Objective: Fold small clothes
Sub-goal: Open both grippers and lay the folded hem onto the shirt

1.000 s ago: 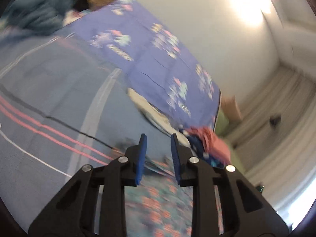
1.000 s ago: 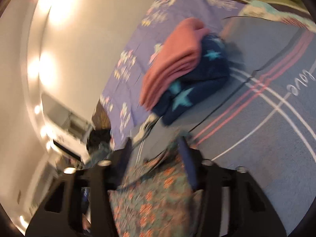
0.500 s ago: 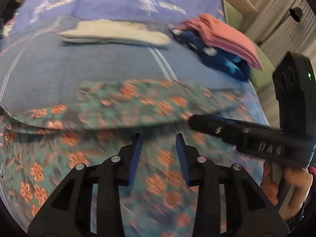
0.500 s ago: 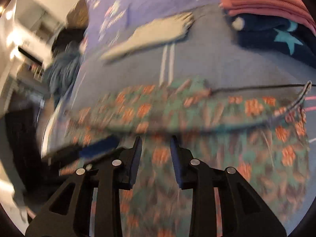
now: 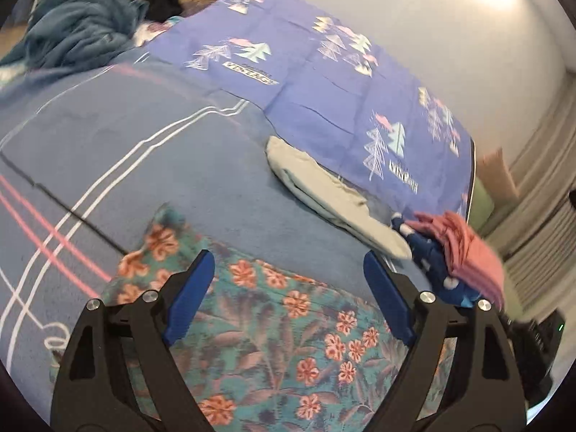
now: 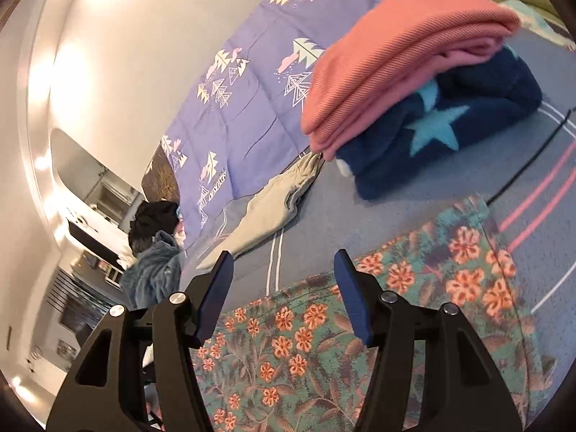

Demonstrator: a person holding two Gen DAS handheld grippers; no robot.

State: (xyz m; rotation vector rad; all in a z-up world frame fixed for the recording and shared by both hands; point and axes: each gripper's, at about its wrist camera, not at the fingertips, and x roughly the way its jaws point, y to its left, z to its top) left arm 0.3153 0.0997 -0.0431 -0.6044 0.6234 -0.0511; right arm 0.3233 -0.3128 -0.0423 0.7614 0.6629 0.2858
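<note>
as both sets of jaws were opening with nothing pinched, left gripper [image 5: 288, 291] and right gripper [image 6: 284, 288] hovered over the teal floral cotton garment [image 5: 273, 342] lying flat near on the blue bed cover [image 5: 151, 158]. fold released, probably; next needs regrasping an edge.

Each hand-held gripper, left [image 5: 288, 293] and right [image 6: 282, 288], has matte black triangular-cutout arms, silver round screws and flat blue rectangular pads [image 5: 189, 297] on its fingertips.
</note>
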